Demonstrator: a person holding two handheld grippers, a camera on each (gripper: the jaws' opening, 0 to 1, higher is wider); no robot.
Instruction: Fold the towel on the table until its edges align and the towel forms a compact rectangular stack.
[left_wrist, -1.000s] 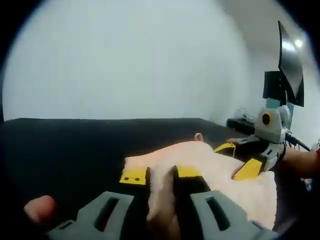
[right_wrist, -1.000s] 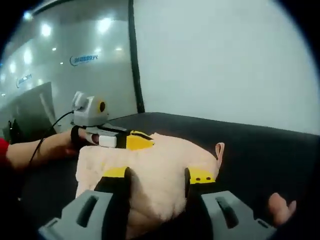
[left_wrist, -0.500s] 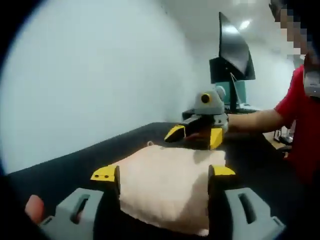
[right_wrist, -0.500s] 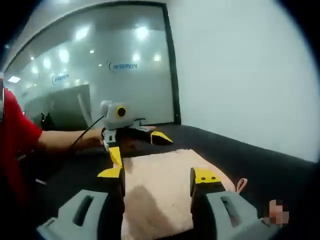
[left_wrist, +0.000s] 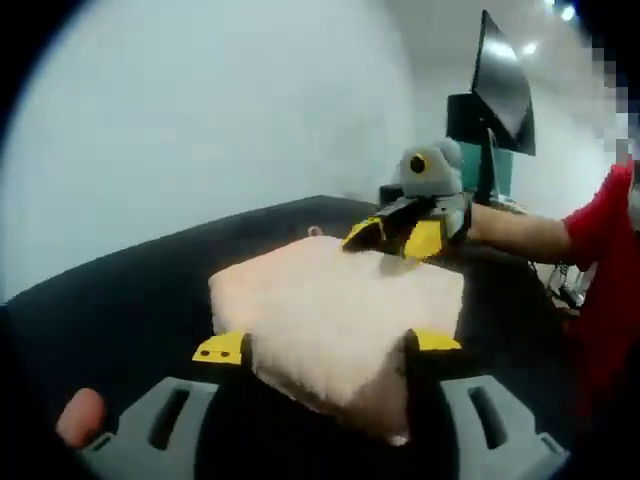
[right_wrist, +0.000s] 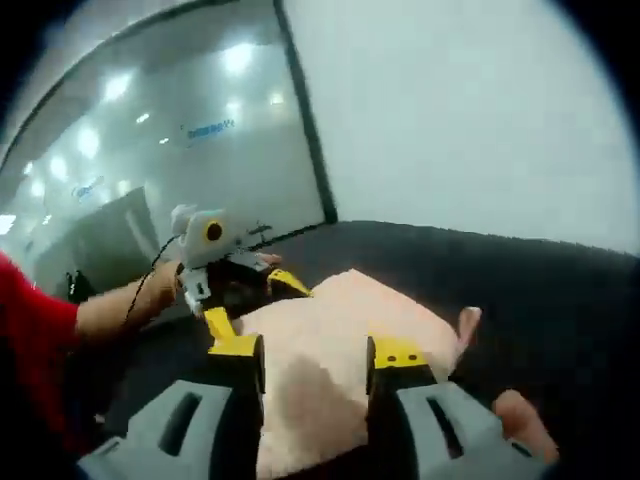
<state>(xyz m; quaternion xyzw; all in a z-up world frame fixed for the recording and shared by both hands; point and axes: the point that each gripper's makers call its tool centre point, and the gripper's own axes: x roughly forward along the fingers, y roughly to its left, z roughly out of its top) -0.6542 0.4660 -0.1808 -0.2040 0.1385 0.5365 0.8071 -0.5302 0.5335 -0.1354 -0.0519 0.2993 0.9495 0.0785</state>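
The towel (left_wrist: 335, 315), already folded into a thick, roughly rectangular pad on the black worktop (left_wrist: 130, 300), is straddled at opposite ends by the spread, empty fingers of the left gripper (left_wrist: 327, 347) and right gripper (right_wrist: 316, 352), with only edge squaring judged to be left.

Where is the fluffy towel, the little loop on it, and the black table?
towel (left_wrist: 330, 310), left gripper view, middle of its top face.
loop (right_wrist: 466, 322), right gripper view, tag at the towel's edge.
table (left_wrist: 130, 300), left gripper view, bare dark surface beside the towel.
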